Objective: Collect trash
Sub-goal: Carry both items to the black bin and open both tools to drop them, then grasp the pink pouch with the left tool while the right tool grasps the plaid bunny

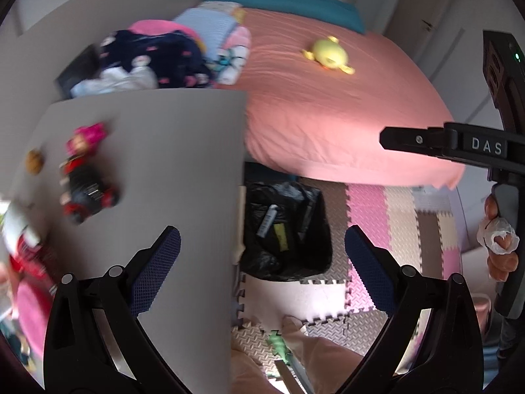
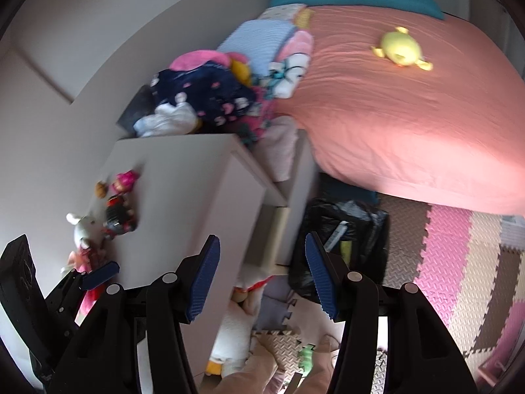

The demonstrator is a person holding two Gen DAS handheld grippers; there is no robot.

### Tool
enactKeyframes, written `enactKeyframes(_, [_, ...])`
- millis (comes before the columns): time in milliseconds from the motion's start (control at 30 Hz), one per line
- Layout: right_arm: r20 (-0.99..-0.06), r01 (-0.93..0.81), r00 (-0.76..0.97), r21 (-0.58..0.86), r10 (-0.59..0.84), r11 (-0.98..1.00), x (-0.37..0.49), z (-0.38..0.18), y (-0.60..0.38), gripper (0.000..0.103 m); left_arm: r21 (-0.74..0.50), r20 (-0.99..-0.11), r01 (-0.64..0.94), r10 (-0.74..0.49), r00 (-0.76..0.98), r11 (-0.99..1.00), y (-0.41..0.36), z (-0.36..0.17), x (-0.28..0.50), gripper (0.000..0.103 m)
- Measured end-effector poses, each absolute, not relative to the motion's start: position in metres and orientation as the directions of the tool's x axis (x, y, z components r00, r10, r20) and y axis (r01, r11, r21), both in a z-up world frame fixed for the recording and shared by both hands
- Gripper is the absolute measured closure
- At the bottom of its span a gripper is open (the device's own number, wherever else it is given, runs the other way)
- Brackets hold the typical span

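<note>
A black trash bag (image 1: 285, 229) stands open on the floor beside the grey table (image 1: 170, 164), with a white tube and a yellow scrap inside. It also shows in the right wrist view (image 2: 341, 239). My left gripper (image 1: 262, 266) is open and empty, high above the table edge and the bag. My right gripper (image 2: 262, 279) is open and empty, above the gap between table (image 2: 183, 190) and bag. The right gripper's body shows at the right of the left wrist view (image 1: 459, 144).
A red-and-black toy car (image 1: 87, 190), a pink toy (image 1: 87, 138) and a small brown ball (image 1: 34, 162) lie on the table. A pink bed (image 1: 328, 108) with a yellow plush (image 1: 328, 54) and a clothes pile (image 1: 157, 55) stand behind. Foam puzzle mats (image 1: 393, 229) cover the floor.
</note>
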State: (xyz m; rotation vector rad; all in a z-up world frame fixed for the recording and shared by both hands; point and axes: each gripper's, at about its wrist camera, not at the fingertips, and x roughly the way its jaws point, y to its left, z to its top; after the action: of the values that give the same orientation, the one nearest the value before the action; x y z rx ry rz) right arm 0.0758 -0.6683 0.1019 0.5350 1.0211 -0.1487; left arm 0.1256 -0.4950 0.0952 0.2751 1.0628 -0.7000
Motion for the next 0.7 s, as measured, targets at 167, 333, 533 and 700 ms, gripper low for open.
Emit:
enactKeyframes(167, [-0.835,0.267,0.514,0.374,0.197,0.888,0.096,0.105,-0.622,0.047,-0.118,-0.863,0.554,-0.361,0.354,0.824,-0.442,0.103,0.132,0.006])
enactKeyframes(333, [-0.832,0.172,0.489,0.385,0.261,0.907,0.115,0.104,-0.574,0.047,-0.093,-0.855,0.463,-0.309,0.416,0.881,-0.388,0.104,0.136,0.006])
enactKeyframes(533, [-0.824,0.051,0.459,0.397,0.332,0.916,0.136,0.105,-0.515,0.047,-0.117,-0.851,0.344,-0.273,0.449,0.932,-0.325,0.101,0.138,0.006])
enactKeyframes(700, [-0.818,-0.017,0.437,0.409,0.375,0.912,0.148,0.103,-0.478,0.047,-0.155,-0.846,0.220,-0.245,0.473,0.963,-0.269,0.096,0.140,0.006])
